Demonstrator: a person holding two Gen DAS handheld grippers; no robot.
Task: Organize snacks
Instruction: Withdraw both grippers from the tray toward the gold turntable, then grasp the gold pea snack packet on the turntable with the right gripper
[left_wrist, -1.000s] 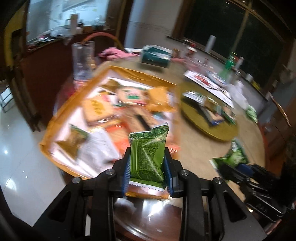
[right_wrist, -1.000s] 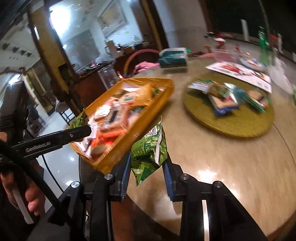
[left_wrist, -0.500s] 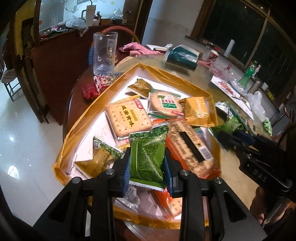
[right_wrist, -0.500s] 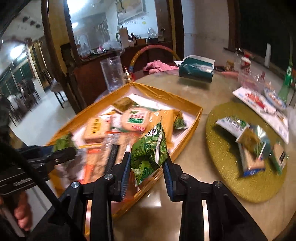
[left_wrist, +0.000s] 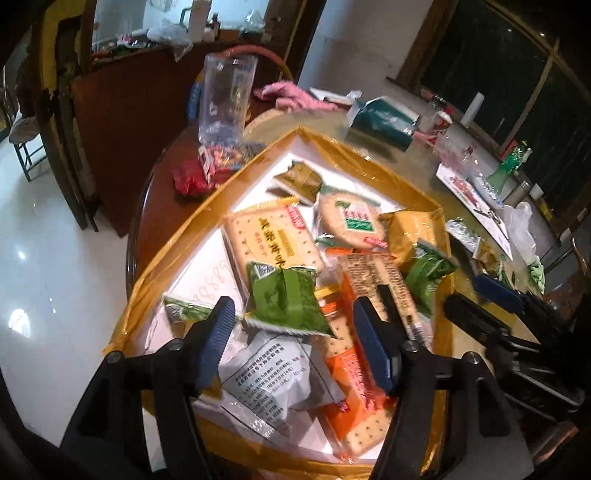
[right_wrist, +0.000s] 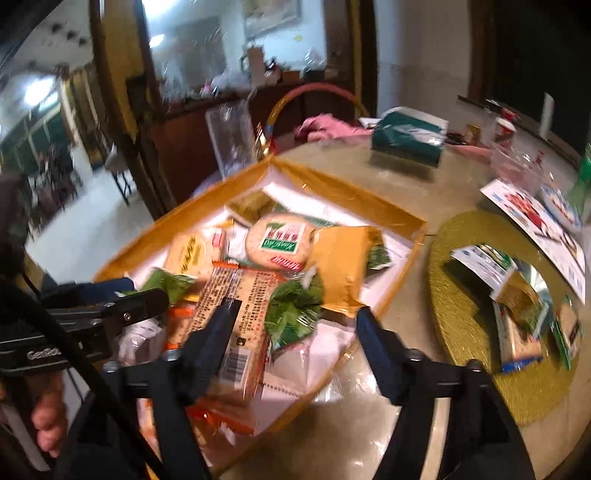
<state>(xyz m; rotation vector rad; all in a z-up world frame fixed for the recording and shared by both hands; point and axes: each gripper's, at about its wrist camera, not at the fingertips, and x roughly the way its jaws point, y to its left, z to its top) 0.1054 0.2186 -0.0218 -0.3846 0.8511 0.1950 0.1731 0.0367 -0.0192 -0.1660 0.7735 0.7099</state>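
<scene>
From the left wrist, the left gripper (left_wrist: 293, 341) has just been opening; its jaws stand apart and released, and the green packet (left_wrist: 286, 301) lies free between them on the heap inside the yellow tray (left_wrist: 373, 164). Lifting straight up, jaws wide, should avoid snagging the wrapper. From the right wrist, the right gripper (right_wrist: 291, 349) has likewise just been opening and grips nothing; its crumpled green bag (right_wrist: 293, 312) rests in the tray near the rim, so backing away without brushing it would be wise. More packets wait on the gold mat (right_wrist: 465, 236).

Green snack packets (left_wrist: 284, 299) lie in a yellow-gold tray (left_wrist: 354, 155).
</scene>
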